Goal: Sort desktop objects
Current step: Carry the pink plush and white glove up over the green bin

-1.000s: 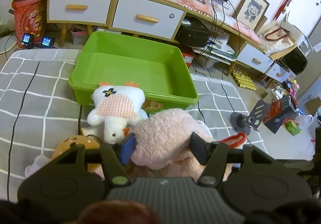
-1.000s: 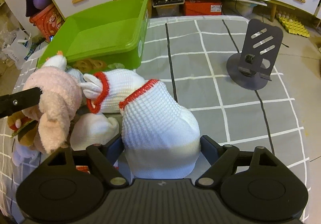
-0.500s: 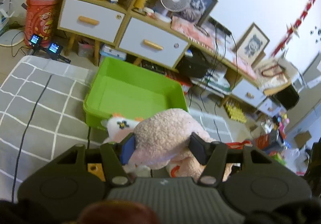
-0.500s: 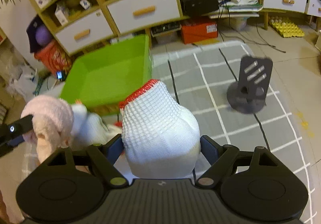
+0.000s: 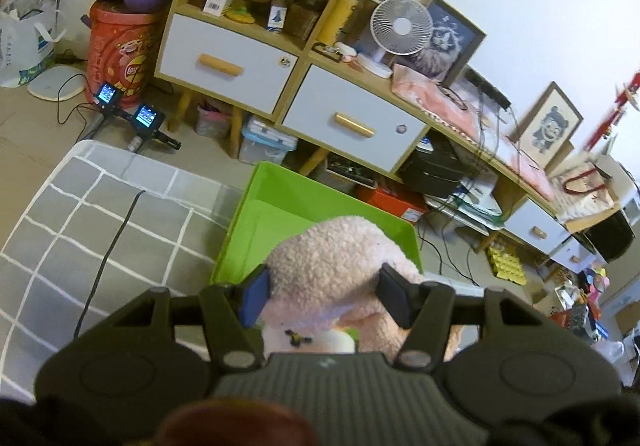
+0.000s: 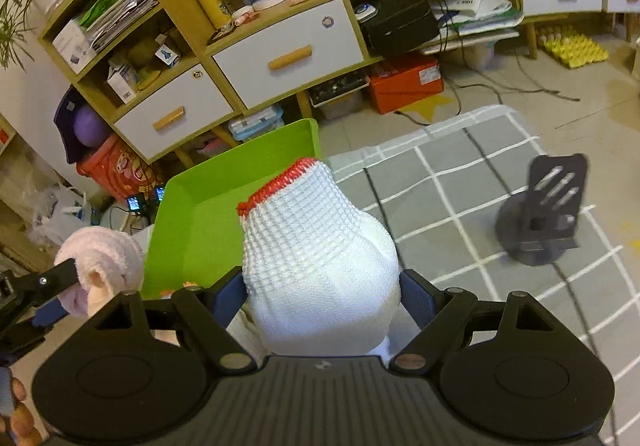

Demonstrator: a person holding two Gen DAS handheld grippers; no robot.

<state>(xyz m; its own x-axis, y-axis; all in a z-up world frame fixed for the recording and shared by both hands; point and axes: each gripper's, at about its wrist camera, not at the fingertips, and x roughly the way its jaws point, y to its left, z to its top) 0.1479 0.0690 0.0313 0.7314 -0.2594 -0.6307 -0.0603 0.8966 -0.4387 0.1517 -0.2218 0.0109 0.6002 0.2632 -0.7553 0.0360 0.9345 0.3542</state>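
My left gripper (image 5: 323,292) is shut on a fluffy pink plush toy (image 5: 336,270), held up in front of the green plastic bin (image 5: 276,214). Below the pink plush peeks a white duck toy (image 5: 300,338). My right gripper (image 6: 320,296) is shut on a white knitted glove with a red cuff (image 6: 316,246), lifted before the same green bin (image 6: 224,206). In the right wrist view the pink plush (image 6: 104,262) and the left gripper's finger show at the left, beside the bin.
A grey checked cloth (image 6: 448,182) covers the table, with a black phone stand (image 6: 544,218) at the right. Behind stand a wooden cabinet with white drawers (image 5: 352,122), fans (image 5: 400,26), a red bucket (image 5: 120,46) and floor clutter.
Both grippers have risen from the table with their loads. The views tilted up toward the cabinet, and the pile of toys dropped out of sight below.
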